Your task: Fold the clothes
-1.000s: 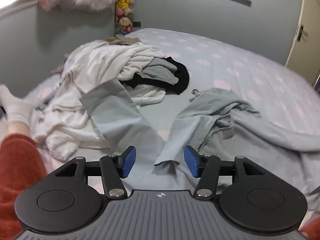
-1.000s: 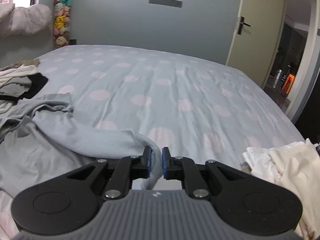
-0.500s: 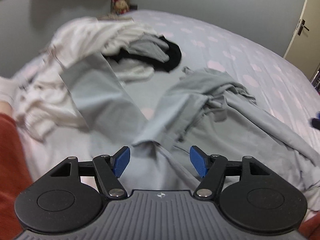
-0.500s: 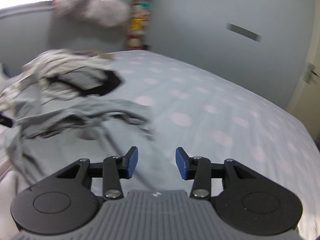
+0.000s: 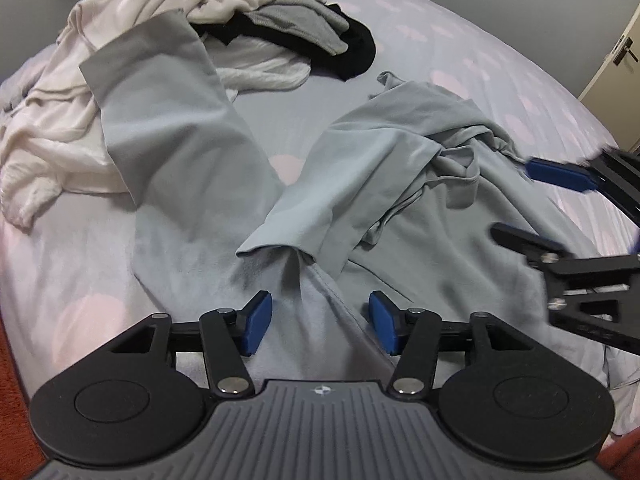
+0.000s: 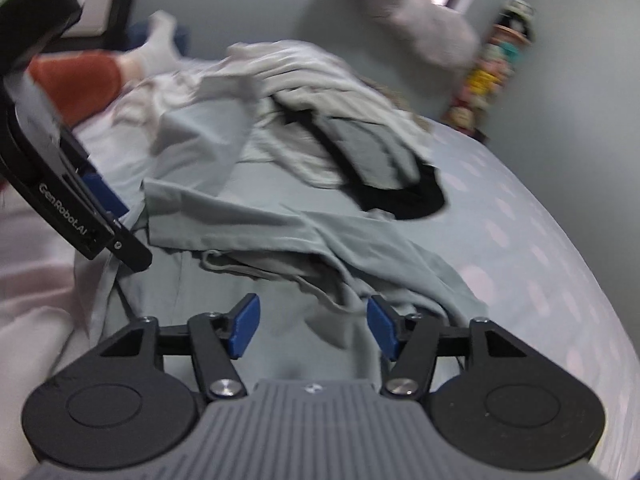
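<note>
A pale grey long-sleeved garment [image 5: 380, 140] lies crumpled on the bed, one sleeve stretched toward the far left. My left gripper [image 5: 316, 320] hangs low over its near edge. Its jaws are closing with a ridge of grey cloth between the blue pads, which stand clear of it. My right gripper [image 6: 312, 324] hovers over the garment [image 6: 280, 232] from the other side. Its jaws are opening and hold nothing, with folds of cloth lying under the gap. The right gripper [image 5: 536, 204] also shows blurred at the right of the left wrist view.
A heap of white, grey and black clothes [image 5: 240, 20] lies behind the garment. The bedsheet [image 5: 500, 52] is pale blue with pink dots. A door [image 5: 624, 52] stands at the far right. A person's red sleeve [image 6: 76, 76] and stacked plush toys [image 6: 496, 60] are in the right wrist view.
My right gripper let go of the grey cuff, opened, rolled and swung across to the garment's body. My left gripper sank and tilted down onto the near edge of the garment.
</note>
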The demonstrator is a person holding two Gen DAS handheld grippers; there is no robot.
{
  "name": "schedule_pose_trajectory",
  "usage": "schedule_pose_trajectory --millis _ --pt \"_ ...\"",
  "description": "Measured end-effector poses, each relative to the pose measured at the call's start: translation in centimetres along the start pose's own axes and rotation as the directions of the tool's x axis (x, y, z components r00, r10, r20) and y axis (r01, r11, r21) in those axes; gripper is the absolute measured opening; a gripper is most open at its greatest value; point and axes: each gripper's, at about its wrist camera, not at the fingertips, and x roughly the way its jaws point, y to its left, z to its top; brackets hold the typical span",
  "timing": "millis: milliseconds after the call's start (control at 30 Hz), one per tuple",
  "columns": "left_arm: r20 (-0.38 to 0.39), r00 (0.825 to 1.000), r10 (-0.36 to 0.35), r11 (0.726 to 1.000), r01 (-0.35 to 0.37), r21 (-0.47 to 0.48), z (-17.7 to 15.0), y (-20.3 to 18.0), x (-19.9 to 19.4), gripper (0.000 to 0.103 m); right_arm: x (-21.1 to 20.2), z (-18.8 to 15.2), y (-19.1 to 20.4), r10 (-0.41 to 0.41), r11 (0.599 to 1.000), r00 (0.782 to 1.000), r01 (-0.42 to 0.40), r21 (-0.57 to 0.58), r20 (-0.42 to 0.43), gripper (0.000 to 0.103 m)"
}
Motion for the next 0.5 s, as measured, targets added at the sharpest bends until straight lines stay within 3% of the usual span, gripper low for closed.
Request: schedule_pose_trajectory --millis 200,300,367,433,500 --pt "-0.003 1.000 -0.004 1.000 0.004 -0.021 0.5 0.6 0.4 0.033 4.3 2.0 0.0 0.049 0.992 0.999 -0.048 -0.114 0.009 0.065" --pt "0.000 1.000 -0.001 1.000 0.001 -0.025 0.7 0.7 0.7 0.028 6.2 3.0 -0.4 0.076 0.992 0.997 -0.076 -0.101 -0.003 0.064" --pt "0.002 1.000 0.005 1.000 -0.005 -0.024 0.7 0.8 0.8 0.023 7.4 3.4 -0.7 0.103 0.992 0.994 -0.104 -0.065 -0.027 0.058" --pt "0.007 1.000 0.004 1.000 -0.004 -0.025 0.7 0.9 0.6 0.019 8.2 3.6 -0.7 0.127 0.991 0.990 -0.128 -0.026 -0.055 0.024" --pt "0.014 1.000 0.001 1.000 -0.001 -0.028 0.7 1.0 0.3 0.014 7.9 3.7 -0.9 0.118 0.993 0.992 -0.118 0.012 -0.051 0.015"
